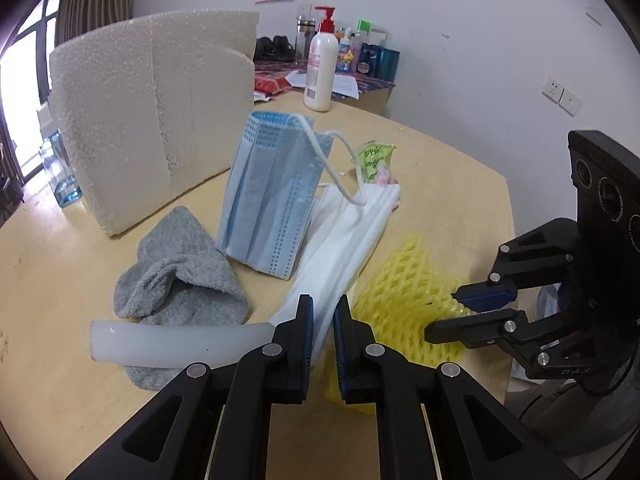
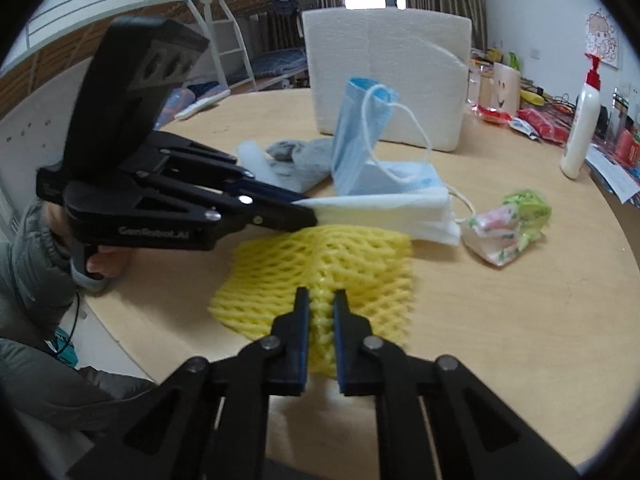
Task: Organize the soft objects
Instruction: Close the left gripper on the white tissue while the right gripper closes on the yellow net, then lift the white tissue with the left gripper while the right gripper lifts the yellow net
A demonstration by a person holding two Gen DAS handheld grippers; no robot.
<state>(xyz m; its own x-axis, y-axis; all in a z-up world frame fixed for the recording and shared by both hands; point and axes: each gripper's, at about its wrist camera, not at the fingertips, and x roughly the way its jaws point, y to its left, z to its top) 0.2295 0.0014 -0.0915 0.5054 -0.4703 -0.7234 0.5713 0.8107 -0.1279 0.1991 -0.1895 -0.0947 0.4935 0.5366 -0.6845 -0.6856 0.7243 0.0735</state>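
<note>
Here, left gripper (image 1: 323, 316) jaws clamped on pleated white mask (image 1: 344, 240), right gripper (image 2: 320, 300) jaws on springy yellow foam netting (image 2: 320, 264).

Right gripper (image 2: 321, 300) pinches the yellow foam net (image 2: 320, 264); left gripper (image 2: 310, 211) clamps the white mask (image 2: 384, 210).

both hand-held grippers, left (image 1: 323, 320) and right (image 2: 320, 312), clamped, angled downward.

I see a blue mask (image 1: 272, 188) propped upright on a folded white mask (image 1: 344, 240), yellow foam netting (image 2: 320, 268) beside it, and perhaps a grey sock (image 1: 180, 272) behind.
</note>
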